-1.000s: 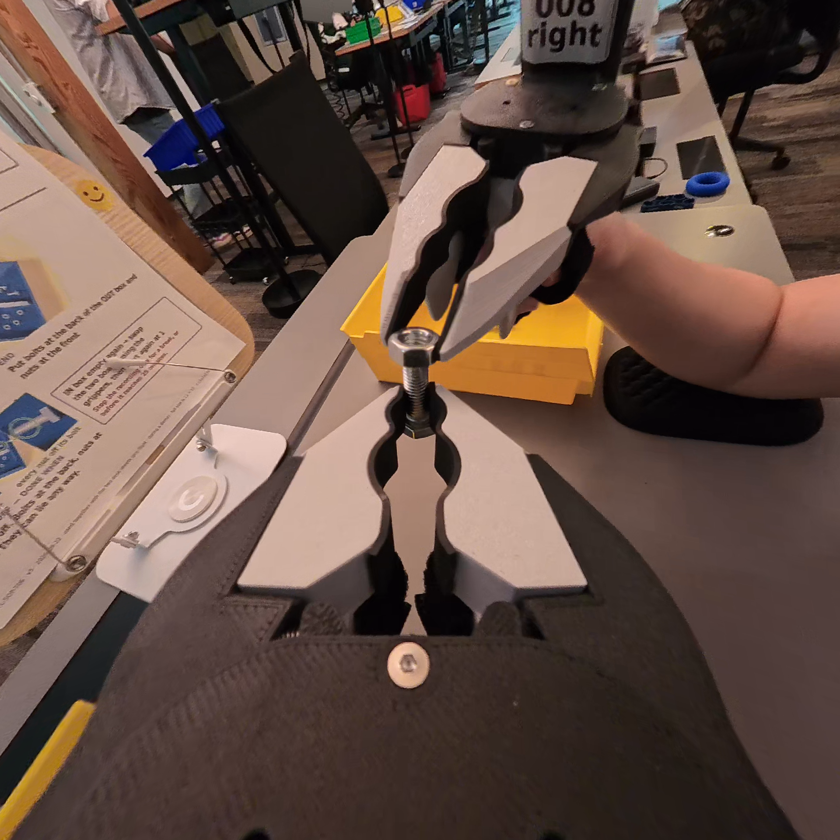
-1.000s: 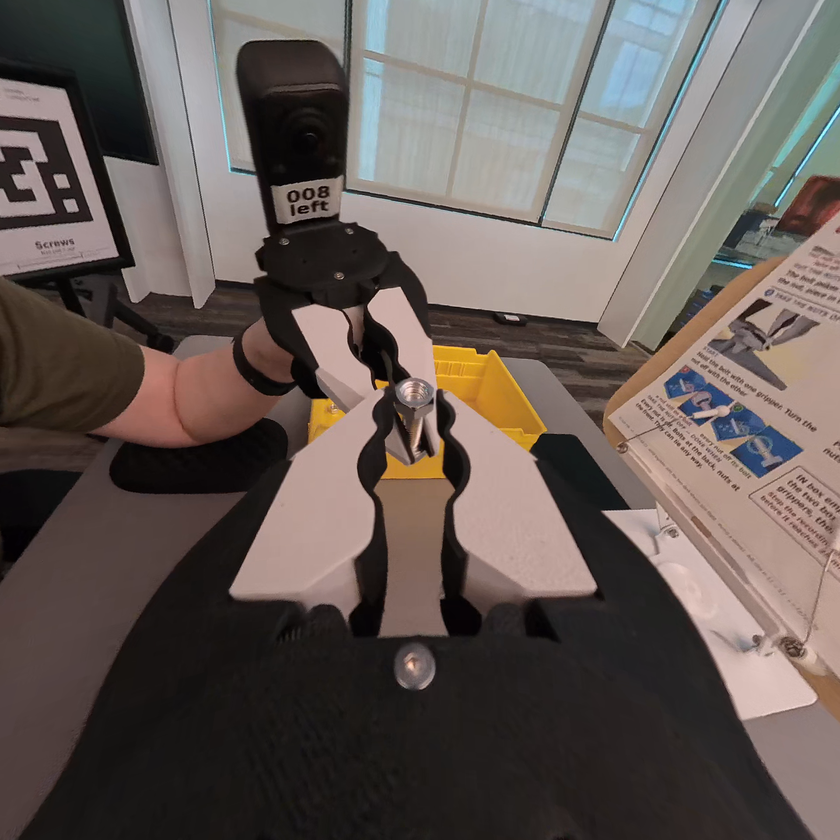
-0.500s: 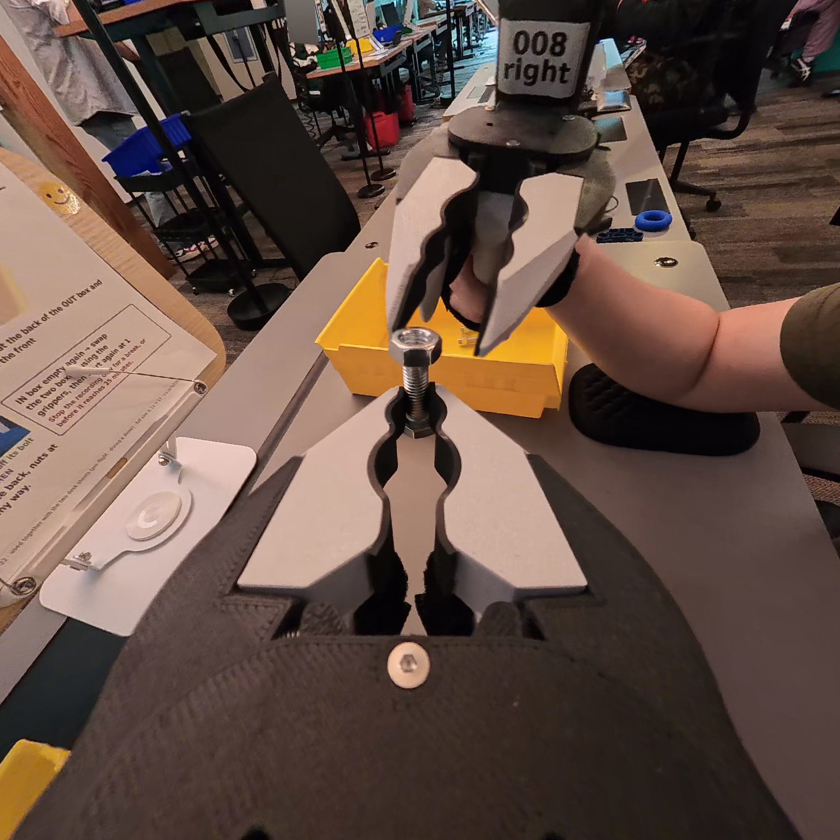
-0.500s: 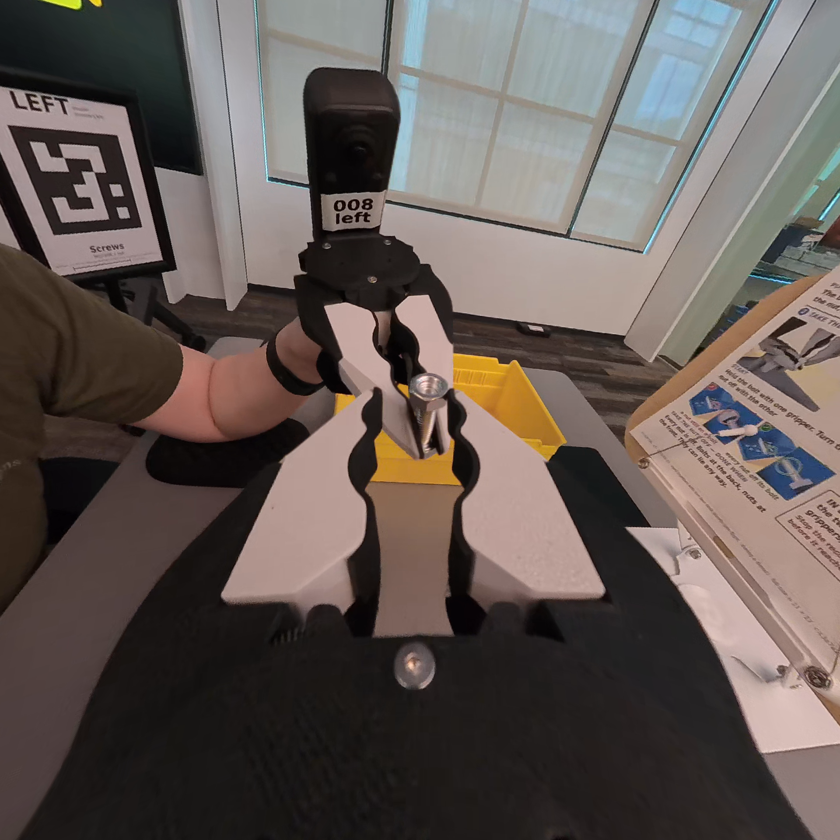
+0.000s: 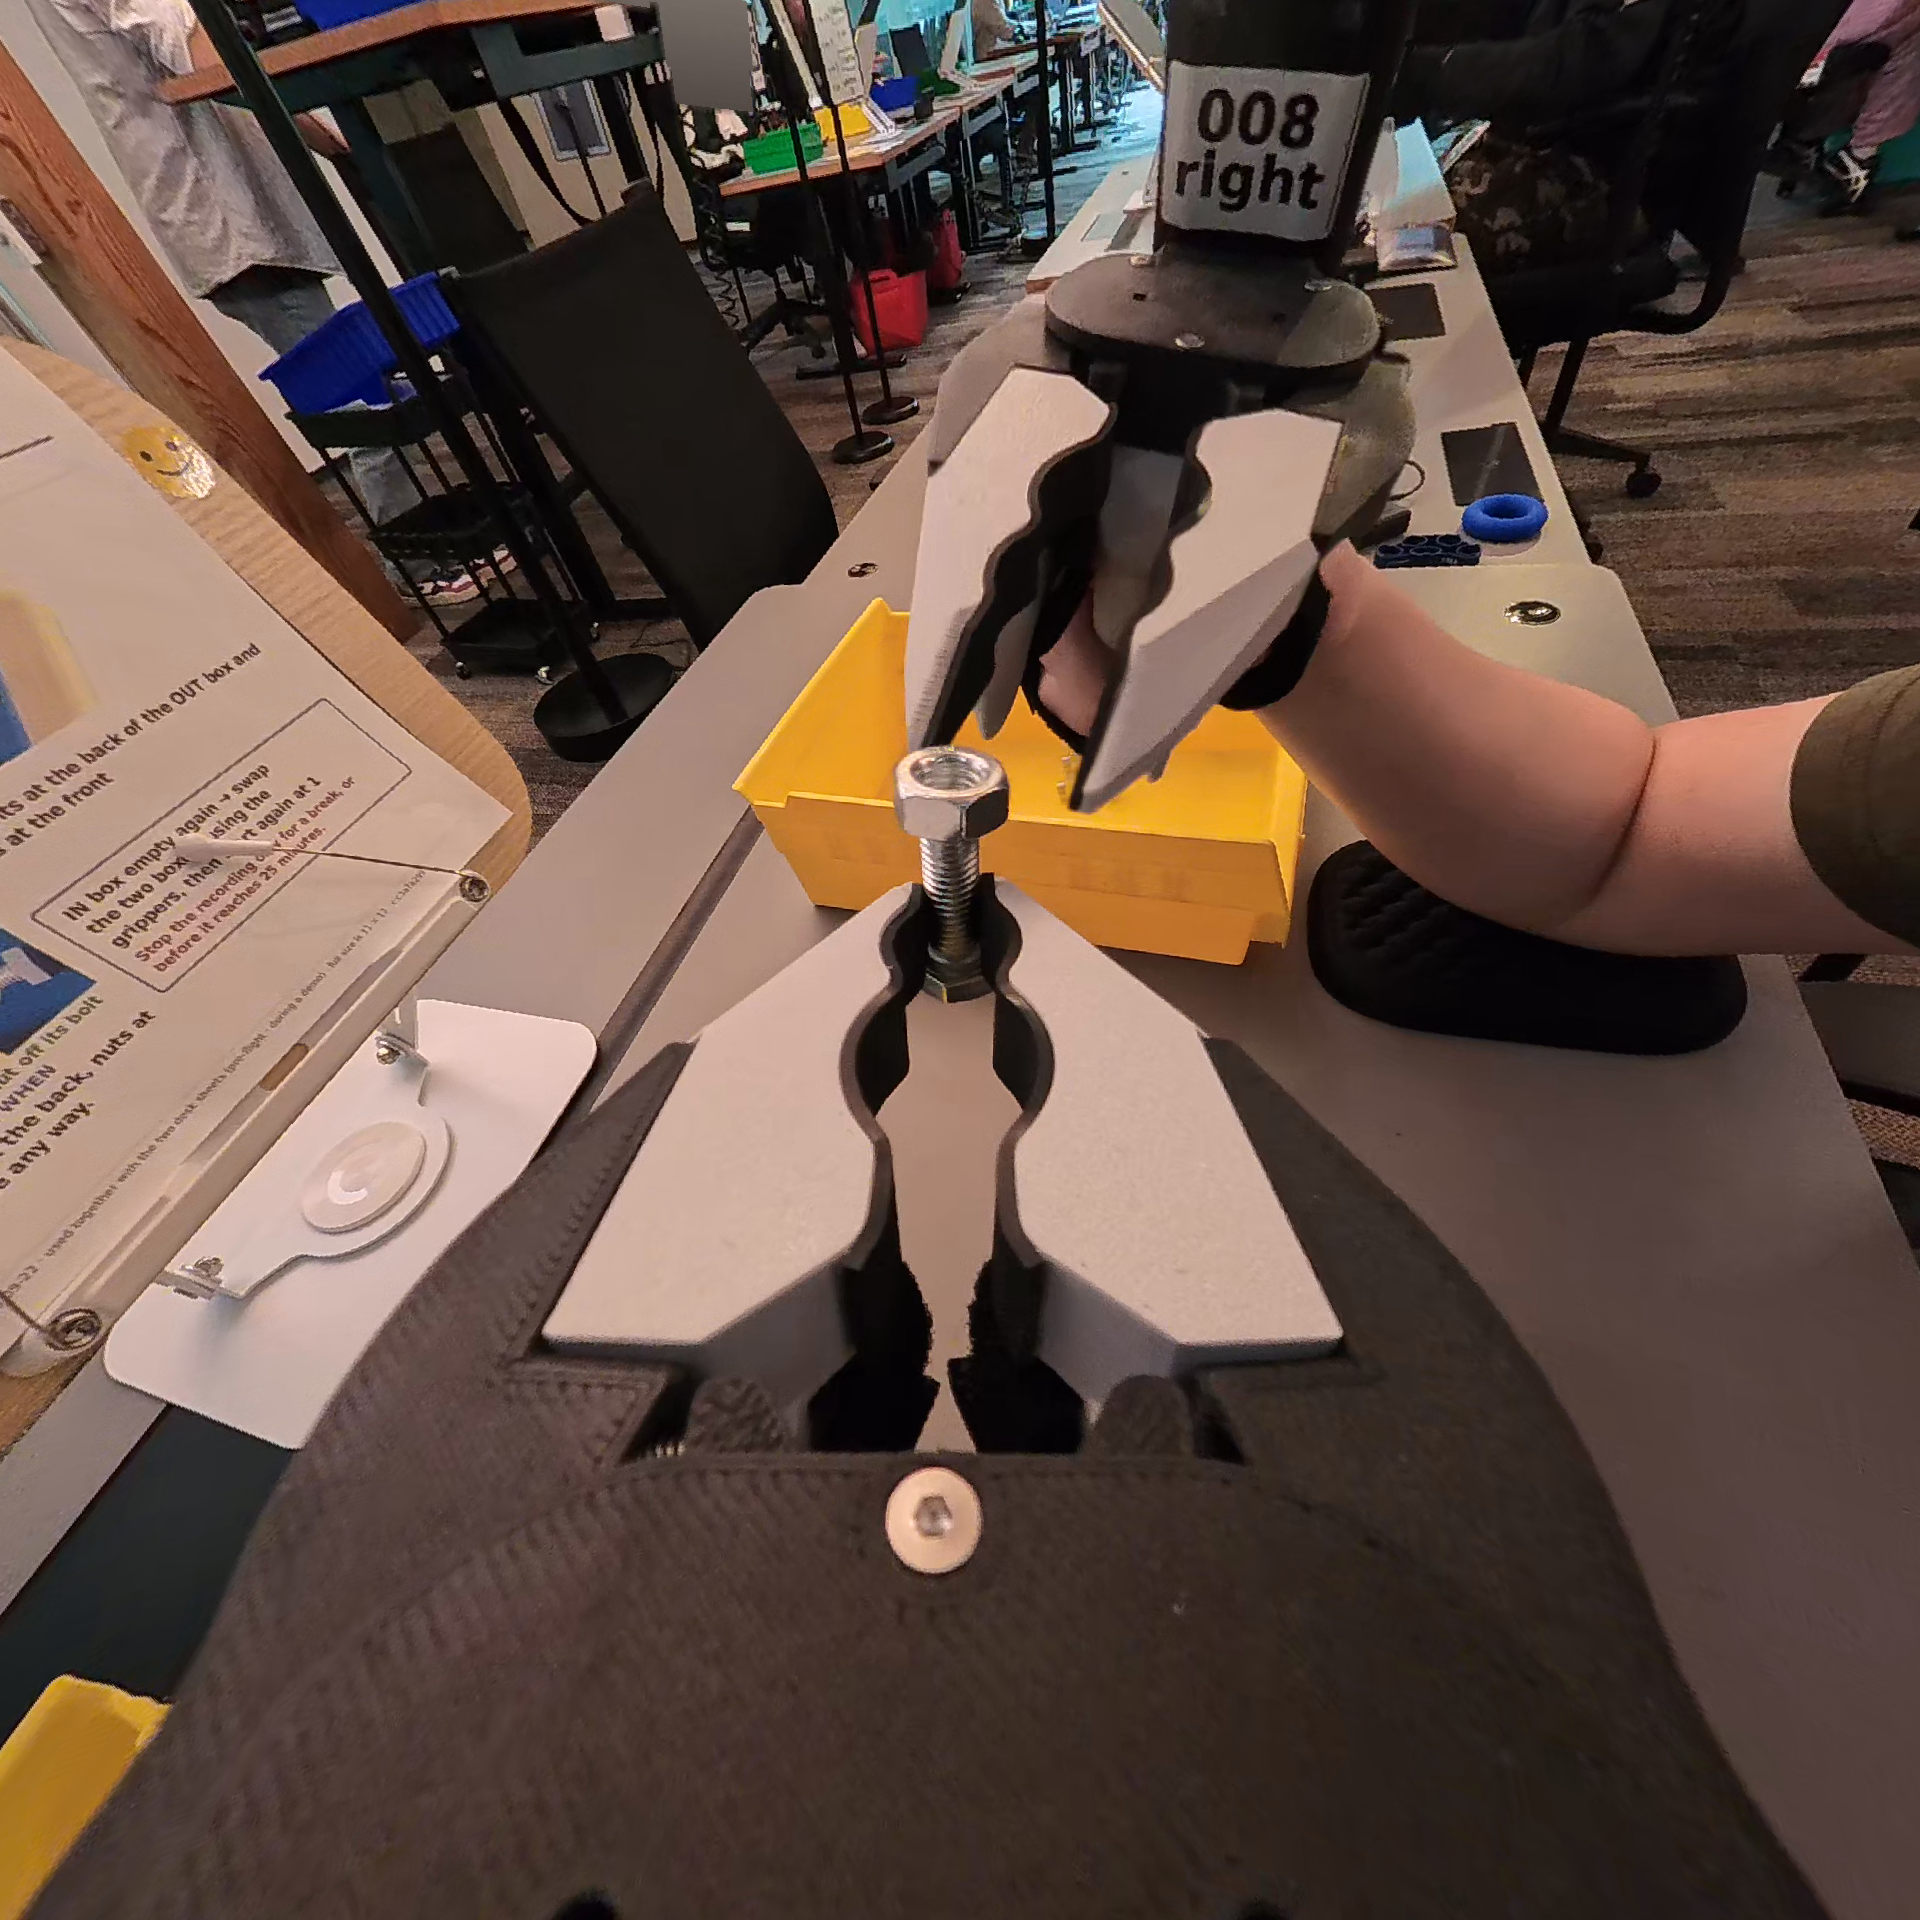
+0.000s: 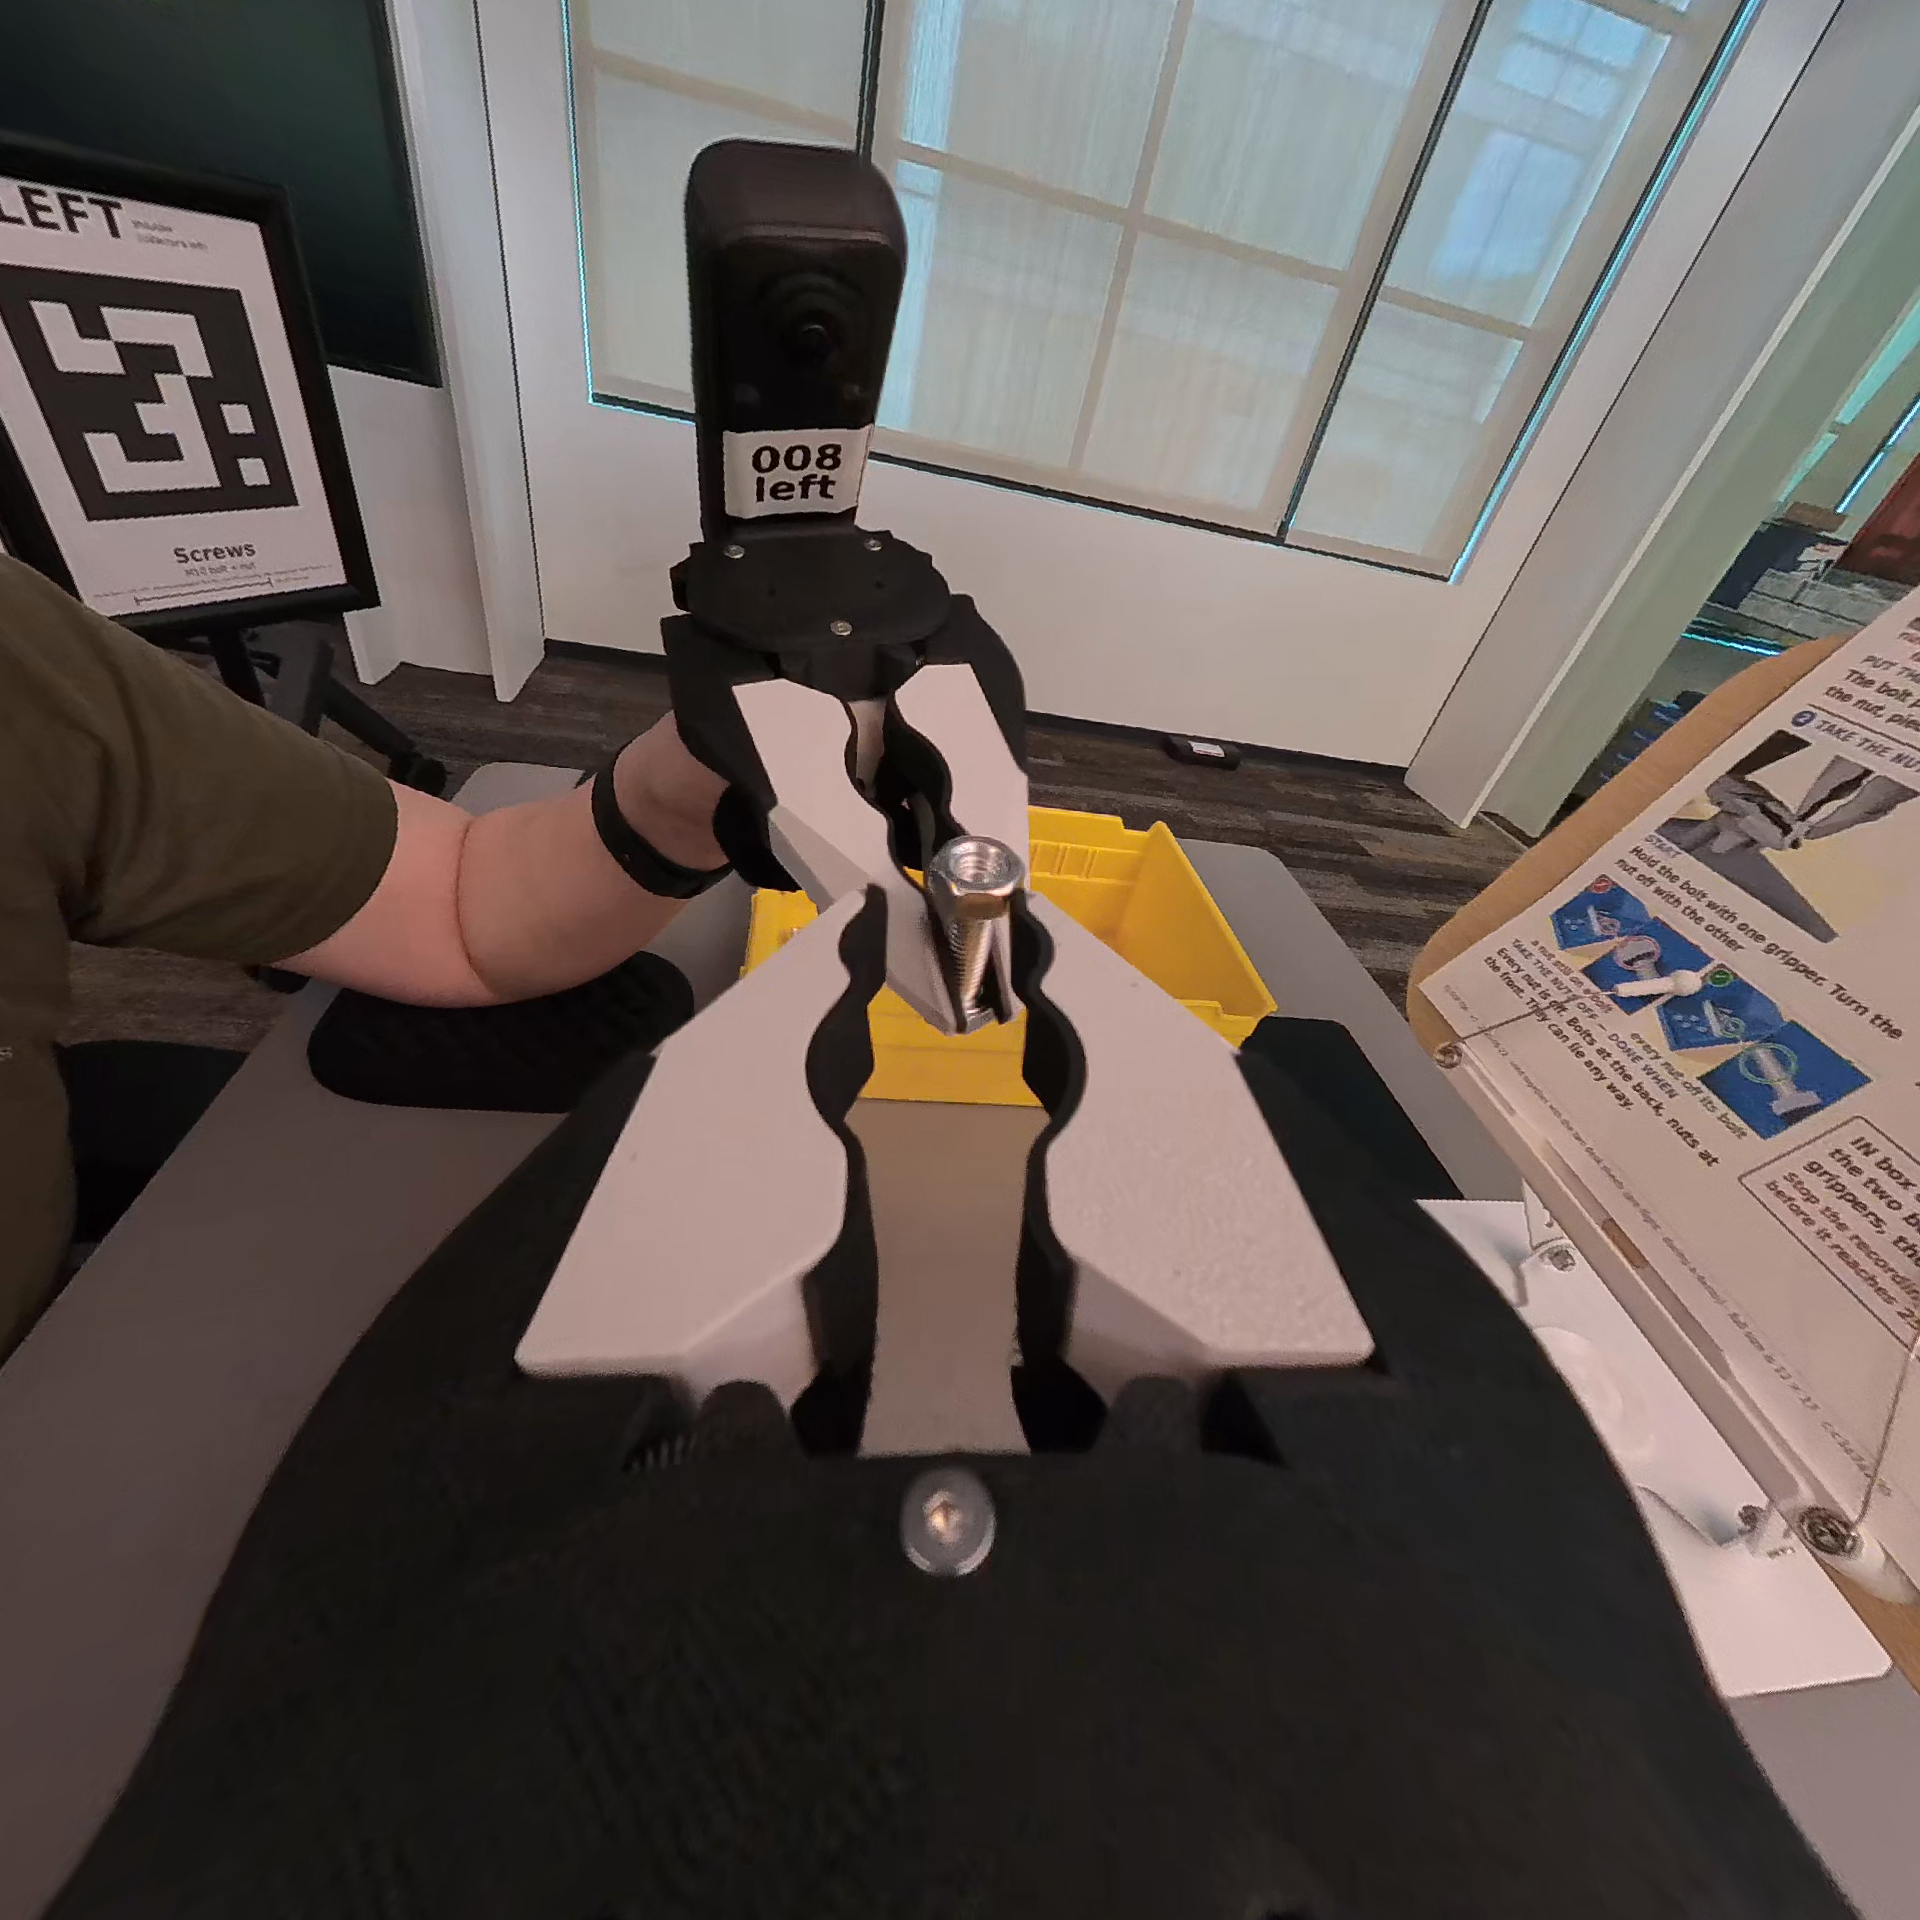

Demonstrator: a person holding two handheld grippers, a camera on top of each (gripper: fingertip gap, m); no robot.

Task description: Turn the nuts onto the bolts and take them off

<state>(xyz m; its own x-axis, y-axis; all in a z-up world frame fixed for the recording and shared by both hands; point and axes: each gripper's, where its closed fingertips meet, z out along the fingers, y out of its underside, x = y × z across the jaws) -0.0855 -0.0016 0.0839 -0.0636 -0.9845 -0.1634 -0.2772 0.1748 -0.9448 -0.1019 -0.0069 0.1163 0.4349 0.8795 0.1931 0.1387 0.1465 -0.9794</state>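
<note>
Released a second ago, the hex nut tops a threaded bolt clamped by the left gripper; right gripper spread at 12 o'clock above smooth grey tabletop.

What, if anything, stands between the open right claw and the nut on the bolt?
Nothing visible: the right claw hangs open just above the nut, which tops the bolt clamped upright in the left claw.

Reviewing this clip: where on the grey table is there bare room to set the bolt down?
The grey table is bare right of the left gripper, nearer than the black pad. It is crowded ahead, where the yellow bin sits under the right gripper, and leftward by the white stand base.
</note>
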